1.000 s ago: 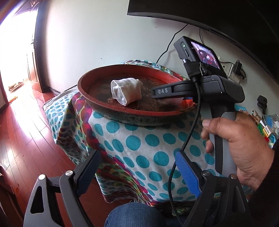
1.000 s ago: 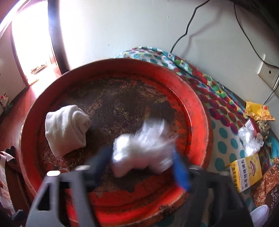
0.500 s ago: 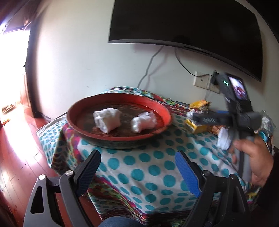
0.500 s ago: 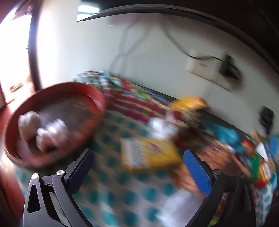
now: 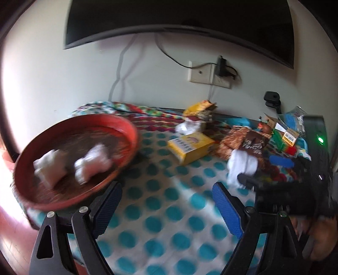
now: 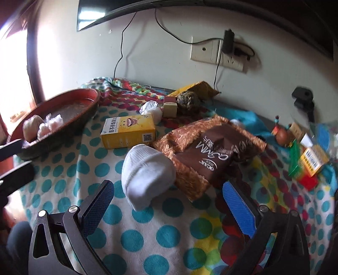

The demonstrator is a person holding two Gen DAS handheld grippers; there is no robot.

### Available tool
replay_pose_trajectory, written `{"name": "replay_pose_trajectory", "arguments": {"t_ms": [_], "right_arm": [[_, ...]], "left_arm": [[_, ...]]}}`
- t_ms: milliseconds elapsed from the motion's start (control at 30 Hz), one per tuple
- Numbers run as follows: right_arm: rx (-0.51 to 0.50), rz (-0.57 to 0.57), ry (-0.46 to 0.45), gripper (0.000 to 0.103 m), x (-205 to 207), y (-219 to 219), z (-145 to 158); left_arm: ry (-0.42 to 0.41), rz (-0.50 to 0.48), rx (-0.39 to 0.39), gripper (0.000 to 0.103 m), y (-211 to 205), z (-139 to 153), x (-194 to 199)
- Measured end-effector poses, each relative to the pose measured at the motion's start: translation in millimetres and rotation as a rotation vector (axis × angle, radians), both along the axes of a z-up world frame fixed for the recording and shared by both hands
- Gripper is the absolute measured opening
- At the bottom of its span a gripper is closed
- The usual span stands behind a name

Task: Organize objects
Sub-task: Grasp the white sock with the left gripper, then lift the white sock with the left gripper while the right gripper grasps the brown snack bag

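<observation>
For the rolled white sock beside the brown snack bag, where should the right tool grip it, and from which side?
Grip the rolled white sock across its fat middle, coming from the near side, slightly above. The roll is rounded and soft, its far right edge touches the brown snack bag, and the open right tool already faces it.

I see: pale wall [image 6: 160, 48]; dark screen [image 5: 179, 19] mounted high; socket plate [image 6: 203, 51] with plugged cables; bright doorway [image 6: 12, 69] at left; reddish wood floor [image 5: 12, 239]; polka-dot tablecloth [image 6: 160, 230].
</observation>
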State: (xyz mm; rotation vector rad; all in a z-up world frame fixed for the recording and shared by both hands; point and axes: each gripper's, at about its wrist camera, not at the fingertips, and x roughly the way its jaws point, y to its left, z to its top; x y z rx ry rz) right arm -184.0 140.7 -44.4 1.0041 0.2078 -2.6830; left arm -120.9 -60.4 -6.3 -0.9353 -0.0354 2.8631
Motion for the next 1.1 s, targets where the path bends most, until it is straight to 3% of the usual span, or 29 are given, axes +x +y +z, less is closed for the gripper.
{"name": "replay_pose_trajectory", "arguments": {"t_ms": [133,233,500,600,700,767,833,1100], "right_arm": [[0.000,-0.051,-0.038,0.103,-1.8,27.1,-4.6],[0.053,-0.137,-0.039,0.103,0.3,50.0,-7.7],[-0.065,-0.302,-0.095,0.103,-1.4,109.0,-12.9],[-0.158,-0.340,-0.140,0.103,-6.3,126.3,-15.9],[-0.197,-0.355,-0.160,0.103,-8.1,132.7,-18.4],[-0.181,-0.350,-0.162,0.103,-8.9,130.5,-18.5],[-0.170,-0.332,-0.164,0.103,-9.7,127.8,-18.4],[-0.159,-0.339,-0.156,0.103,-7.9,127.5,-17.3]], "left_arm": [[0.004,-0.040,-0.028,0.089,27.0,6.4,-19.0],[-0.012,-0.083,-0.052,0.089,47.6,3.1,-29.5],[-0.080,-0.161,-0.079,0.089,98.0,-16.7,-50.9],[-0.102,-0.168,-0.094,0.089,112.4,-23.1,-60.2],[-0.134,-0.167,-0.064,0.089,117.9,-27.8,-69.2],[-0.152,-0.176,-0.048,0.083,120.3,-31.6,-73.7],[-0.173,-0.173,-0.052,0.047,121.6,-36.3,-77.6],[-0.159,-0.157,-0.073,0.046,124.8,-38.6,-76.0]]}}
